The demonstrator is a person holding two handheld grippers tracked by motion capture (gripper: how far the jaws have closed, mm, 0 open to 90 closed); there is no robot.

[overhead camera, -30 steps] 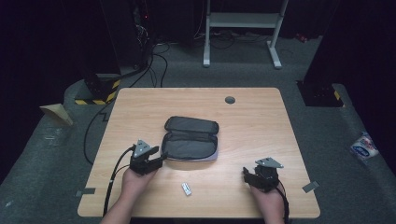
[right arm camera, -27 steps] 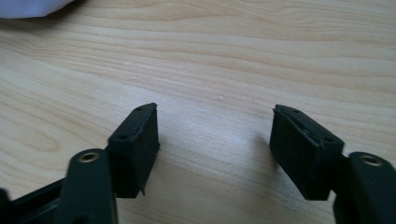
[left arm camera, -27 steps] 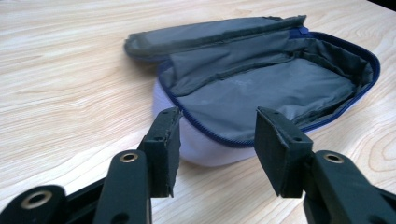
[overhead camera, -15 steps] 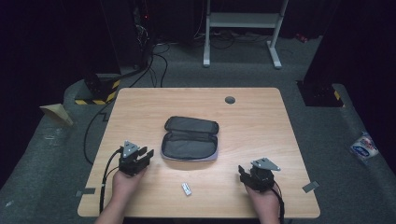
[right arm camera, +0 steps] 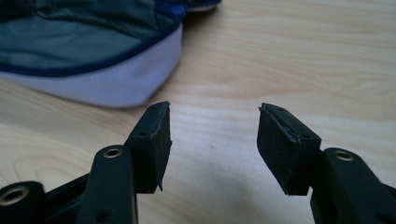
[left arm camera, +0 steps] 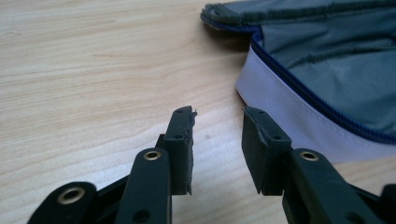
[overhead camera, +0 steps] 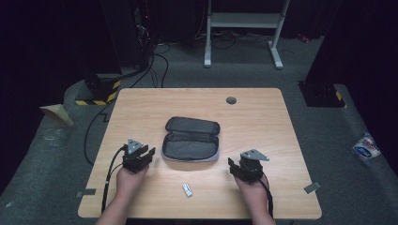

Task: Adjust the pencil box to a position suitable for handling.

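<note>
Both hands have pulled back toward the near edge of the counter since a second ago. The left gripper (overhead camera: 139, 156) was up against the left end of the open grey zip pouch with the white rim and blue zipper (overhead camera: 191, 139); now it sits just off that end, not touching. Its jaws were closing over that second and now stand narrow with nothing between them; the left gripper view (left arm camera: 217, 126) shows bare wood in the gap. The right gripper (overhead camera: 244, 166) has drifted a little left and toward the pouch's near right corner, apart from it. Its jaws have just been closing and stand at a moderate gap, empty, per the right gripper view (right arm camera: 212, 122). Pouch and the small white oblong piece (overhead camera: 187, 189) haven't moved.

Light wooden counter (overhead camera: 263, 117), rectangular, with a round dark cable grommet (overhead camera: 231, 100) near the far edge. Dark room, grey carpet, cables on the floor at far left, a white metal frame stand (overhead camera: 244, 28) behind.

Pouch lies at the counter's middle, opened flat, lid flap toward the far edge. Long axis runs left-right, roughly parallel to the near edge, right end swung slightly nearer. The white piece lies close to the near edge, between the two hands.
</note>
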